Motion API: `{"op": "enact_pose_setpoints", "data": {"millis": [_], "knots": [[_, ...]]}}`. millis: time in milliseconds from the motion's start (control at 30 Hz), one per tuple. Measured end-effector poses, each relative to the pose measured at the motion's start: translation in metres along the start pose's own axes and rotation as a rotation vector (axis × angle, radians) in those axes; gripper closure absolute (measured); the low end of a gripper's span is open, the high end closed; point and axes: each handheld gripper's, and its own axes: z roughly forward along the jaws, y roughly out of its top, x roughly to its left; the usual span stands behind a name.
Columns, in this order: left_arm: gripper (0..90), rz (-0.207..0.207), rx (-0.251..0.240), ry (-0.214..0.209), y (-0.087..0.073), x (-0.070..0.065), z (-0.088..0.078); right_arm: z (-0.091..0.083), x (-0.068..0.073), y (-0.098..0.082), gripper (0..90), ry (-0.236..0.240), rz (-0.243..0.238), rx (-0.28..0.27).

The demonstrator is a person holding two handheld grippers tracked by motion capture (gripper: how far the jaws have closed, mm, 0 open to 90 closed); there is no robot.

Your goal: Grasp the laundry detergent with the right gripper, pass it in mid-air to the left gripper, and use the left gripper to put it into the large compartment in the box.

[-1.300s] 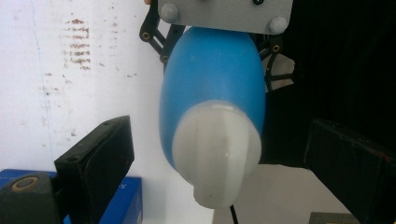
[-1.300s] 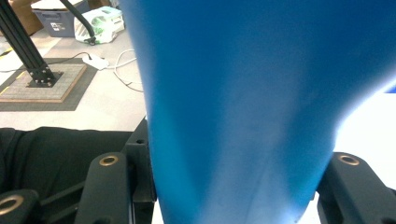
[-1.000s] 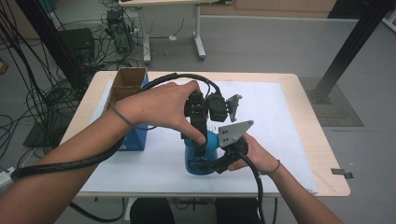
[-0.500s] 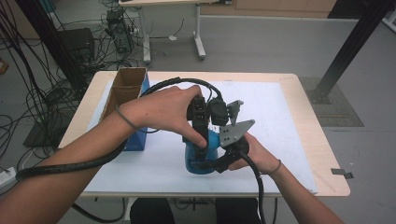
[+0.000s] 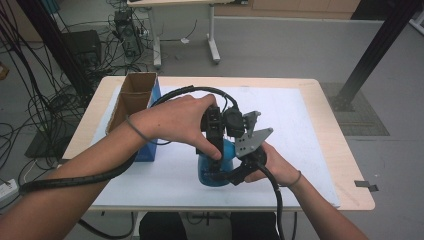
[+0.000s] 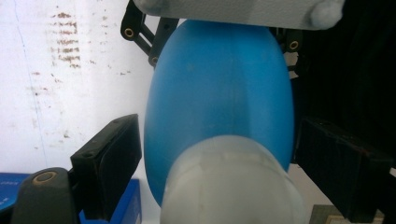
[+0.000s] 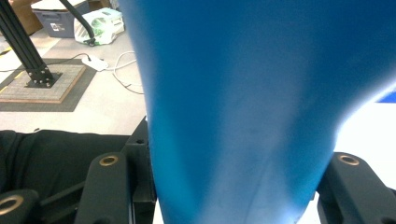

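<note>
A blue bulb-shaped bottle [image 5: 212,168] with a whitish cap [image 6: 231,184] stands on the white sheet [image 5: 300,125] near the table's front. My right gripper [image 5: 222,178] comes in from the right, shut on its lower body [image 7: 243,107]. My left gripper [image 5: 219,150] points down over the bottle's top. In the left gripper view its jaws have just been closing, with the cap end [image 6: 219,158] between them. The pads [image 6: 119,156] stand close beside the bottle, and a narrow gap shows on the left.
An open cardboard box [image 5: 134,95] with a blue side stands at the sheet's left end. Black cables trail from both grippers across the front of the table [image 5: 345,165]. Floor cables and a desk leg lie beyond the table.
My left hand has settled slightly lower over the bottle's top. The right hand and the bottle have kept still.
</note>
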Motion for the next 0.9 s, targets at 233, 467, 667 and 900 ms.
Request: {"op": "enact_pose_setpoints", "data": {"millis": [233, 467, 667, 900], "knots": [[22.3, -0.002, 0.006, 0.007, -0.0005, -0.0010, -0.0002, 0.0015, 0.0001, 0.0016, 42.1, 0.003, -0.003, 0.003], [25.4, -0.003, 0.010, 0.013, -0.0003, -0.0024, 0.0002, 0.0017, 0.0001, 0.0034, 42.1, 0.003, -0.005, 0.004], [32.1, 0.000, 0.010, 0.012, 0.0002, -0.0035, 0.0009, 0.0022, 0.0003, 0.0041, 42.1, 0.007, -0.003, 0.006], [37.0, 0.004, 0.009, 0.015, 0.0001, -0.0038, -0.0002, 0.0018, 0.0004, 0.0043, 42.1, 0.006, -0.005, 0.005]]}}
